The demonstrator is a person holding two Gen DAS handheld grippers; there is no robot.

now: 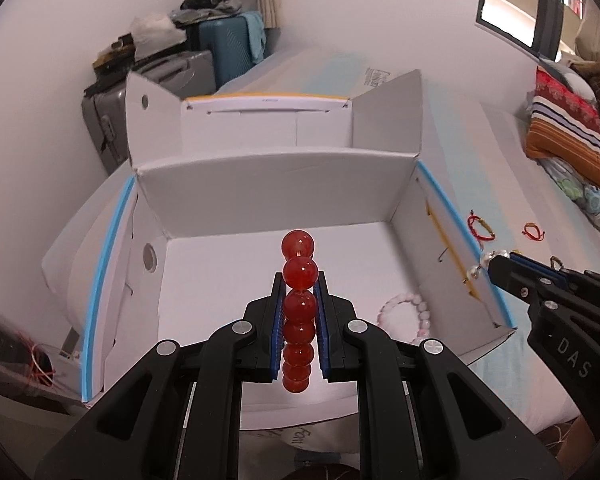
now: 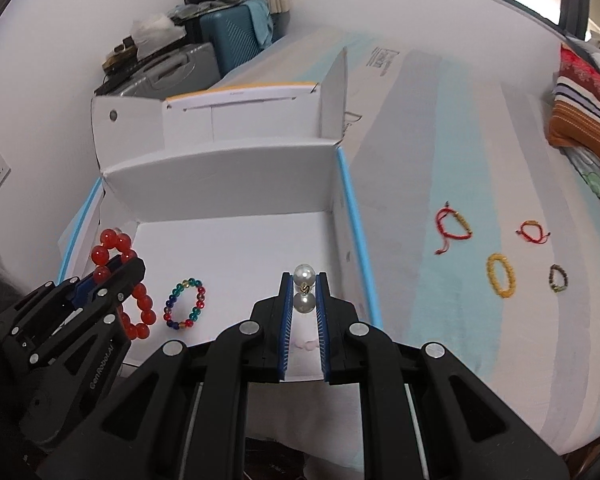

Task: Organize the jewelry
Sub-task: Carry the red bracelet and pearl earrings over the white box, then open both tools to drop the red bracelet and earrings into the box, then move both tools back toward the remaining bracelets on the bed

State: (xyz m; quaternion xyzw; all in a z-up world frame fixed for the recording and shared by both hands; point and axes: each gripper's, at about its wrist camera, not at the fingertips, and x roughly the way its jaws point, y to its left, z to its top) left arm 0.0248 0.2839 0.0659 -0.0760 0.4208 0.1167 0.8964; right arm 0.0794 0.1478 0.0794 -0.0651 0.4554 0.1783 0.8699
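Observation:
My left gripper [image 1: 299, 280] is shut on a red bead bracelet [image 1: 299, 300], held above the open white cardboard box [image 1: 260, 188]; the bracelet also shows in the right wrist view [image 2: 140, 304]. My right gripper [image 2: 304, 276] is shut on a pearl earring [image 2: 303, 284] over the box's right side; it also shows in the left wrist view [image 1: 488, 264]. A pink bead bracelet [image 1: 406, 312] and a multicoloured bead bracelet [image 2: 185, 304] lie on the box floor.
On the bedsheet right of the box lie two red cord bracelets [image 2: 454, 226] [image 2: 534, 232], a yellow bead bracelet [image 2: 501, 275] and a small dark bracelet [image 2: 559, 278]. Suitcases [image 1: 220, 52] stand behind. A striped pillow [image 2: 584, 116] lies at far right.

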